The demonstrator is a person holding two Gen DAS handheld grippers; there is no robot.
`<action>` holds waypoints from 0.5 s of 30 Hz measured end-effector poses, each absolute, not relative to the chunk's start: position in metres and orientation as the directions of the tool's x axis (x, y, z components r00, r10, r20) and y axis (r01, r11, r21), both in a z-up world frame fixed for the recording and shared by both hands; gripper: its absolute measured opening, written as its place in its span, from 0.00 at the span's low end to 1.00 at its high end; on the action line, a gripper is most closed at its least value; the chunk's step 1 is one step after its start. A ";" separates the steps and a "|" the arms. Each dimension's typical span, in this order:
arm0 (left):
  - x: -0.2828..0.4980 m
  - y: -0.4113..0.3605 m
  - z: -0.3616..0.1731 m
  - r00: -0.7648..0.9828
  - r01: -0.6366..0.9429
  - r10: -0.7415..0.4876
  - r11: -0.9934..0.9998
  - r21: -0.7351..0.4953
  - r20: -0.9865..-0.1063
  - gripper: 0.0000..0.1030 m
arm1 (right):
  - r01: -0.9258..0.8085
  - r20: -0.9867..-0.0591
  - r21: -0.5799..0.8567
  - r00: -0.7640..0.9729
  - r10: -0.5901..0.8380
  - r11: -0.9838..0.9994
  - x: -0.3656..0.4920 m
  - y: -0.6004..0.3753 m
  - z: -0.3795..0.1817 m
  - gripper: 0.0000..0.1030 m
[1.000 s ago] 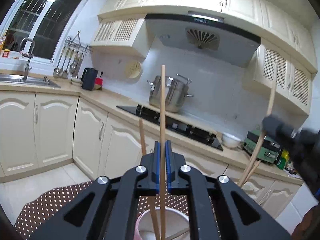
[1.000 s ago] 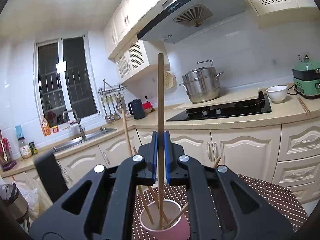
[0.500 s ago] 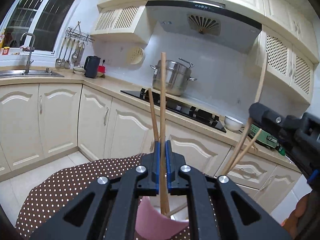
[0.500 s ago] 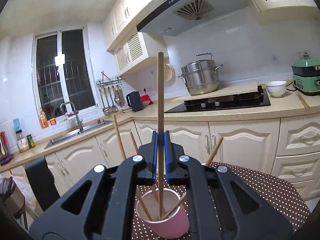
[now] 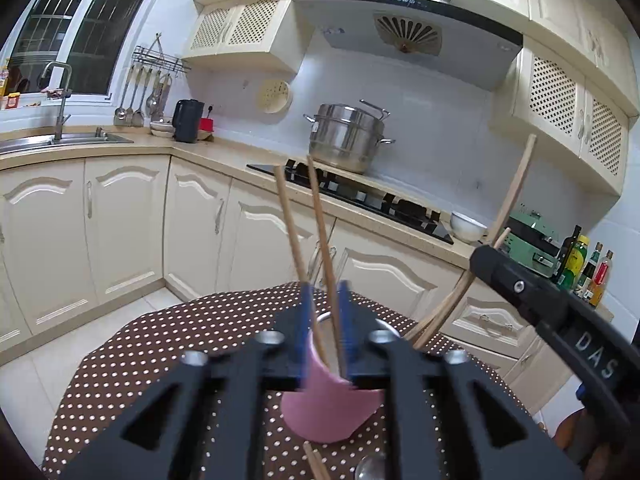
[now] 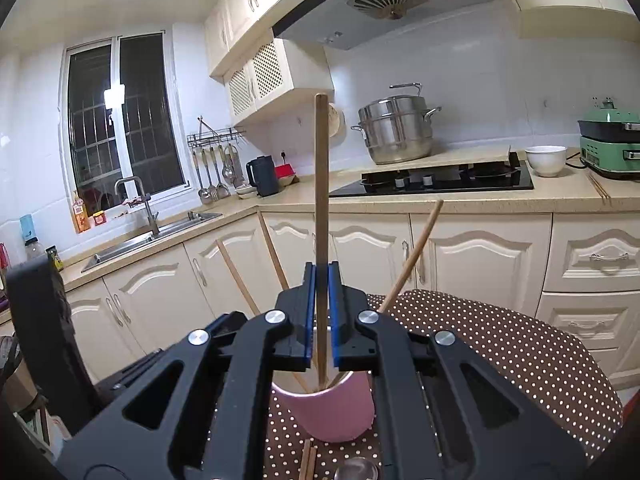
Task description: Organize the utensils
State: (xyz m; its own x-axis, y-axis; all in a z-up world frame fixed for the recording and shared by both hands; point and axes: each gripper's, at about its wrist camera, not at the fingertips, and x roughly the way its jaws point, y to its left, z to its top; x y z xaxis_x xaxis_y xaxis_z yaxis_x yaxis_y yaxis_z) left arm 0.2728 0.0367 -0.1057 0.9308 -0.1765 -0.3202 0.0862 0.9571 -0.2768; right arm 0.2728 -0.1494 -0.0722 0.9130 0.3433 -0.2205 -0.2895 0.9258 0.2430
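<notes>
A pink cup [image 5: 328, 408] [image 6: 326, 410] stands on a table with a brown polka-dot cloth [image 5: 160, 344] and holds several wooden chopsticks. My left gripper [image 5: 325, 292] has opened; the chopstick [image 5: 320, 232] it held now leans free in the cup between the blue pads. My right gripper [image 6: 321, 276] is still shut on an upright chopstick [image 6: 321, 180] whose lower end is inside the cup. The right gripper also shows at the right of the left wrist view [image 5: 560, 320].
More chopsticks [image 6: 308, 460] and a spoon bowl [image 6: 356, 470] lie on the cloth in front of the cup. Kitchen cabinets, a stove [image 6: 440, 180] with a steel pot [image 6: 396, 132], and a sink [image 5: 60, 142] ring the table.
My left gripper opened and let go of its chopstick, which tipped to the left in the cup. Both grippers lowered toward the cup. The right one stays shut.
</notes>
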 end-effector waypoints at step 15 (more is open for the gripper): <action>0.242 0.057 -0.091 0.919 0.037 -0.129 0.968 -0.247 -0.371 0.56 | -0.245 -0.284 0.238 0.908 0.309 0.940 0.260 -0.143 -0.078 0.07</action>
